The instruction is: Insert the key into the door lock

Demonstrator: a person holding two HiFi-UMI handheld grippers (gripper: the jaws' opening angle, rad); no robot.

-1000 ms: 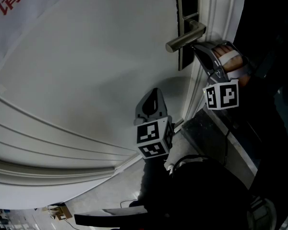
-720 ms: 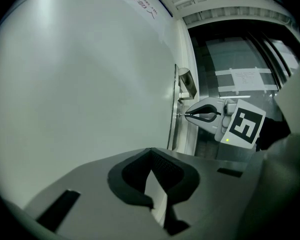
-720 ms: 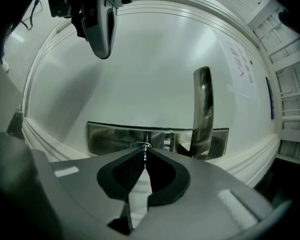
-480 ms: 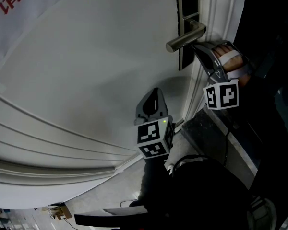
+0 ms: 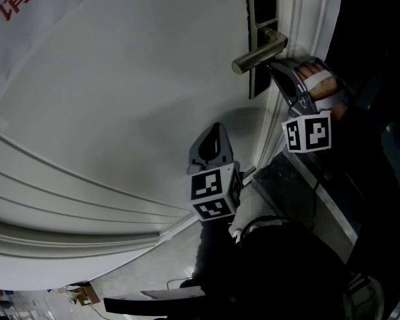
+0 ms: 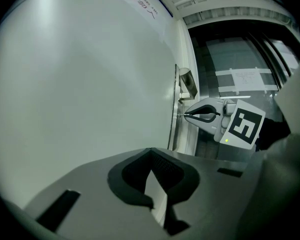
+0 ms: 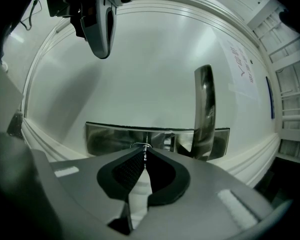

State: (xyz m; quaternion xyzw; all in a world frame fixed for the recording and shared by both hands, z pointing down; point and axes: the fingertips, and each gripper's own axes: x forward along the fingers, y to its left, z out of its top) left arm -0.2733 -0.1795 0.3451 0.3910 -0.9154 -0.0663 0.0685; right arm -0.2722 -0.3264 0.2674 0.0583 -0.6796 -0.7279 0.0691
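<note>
A white door [image 5: 120, 112] carries a metal lock plate [image 7: 110, 138] with a lever handle [image 5: 259, 52]. My right gripper [image 7: 144, 152] is shut on a thin metal key [image 7: 145, 157], whose tip meets the keyhole [image 7: 141, 145] in the plate just below the handle [image 7: 204, 109]. The left gripper view shows that gripper [image 6: 190, 115] level against the door edge, with the key [image 6: 182, 115] touching the plate. My left gripper [image 5: 217, 127] hangs lower down, close to the door face, jaws shut with nothing in them. A hand [image 5: 317, 79] holds the right gripper.
Raised mouldings [image 5: 67, 199] cross the lower part of the door. The door frame [image 5: 307, 19] runs just right of the lock, with dark glass panels [image 6: 240, 54] beyond it. Red printed characters [image 5: 13, 5] sit on a sheet at the upper left.
</note>
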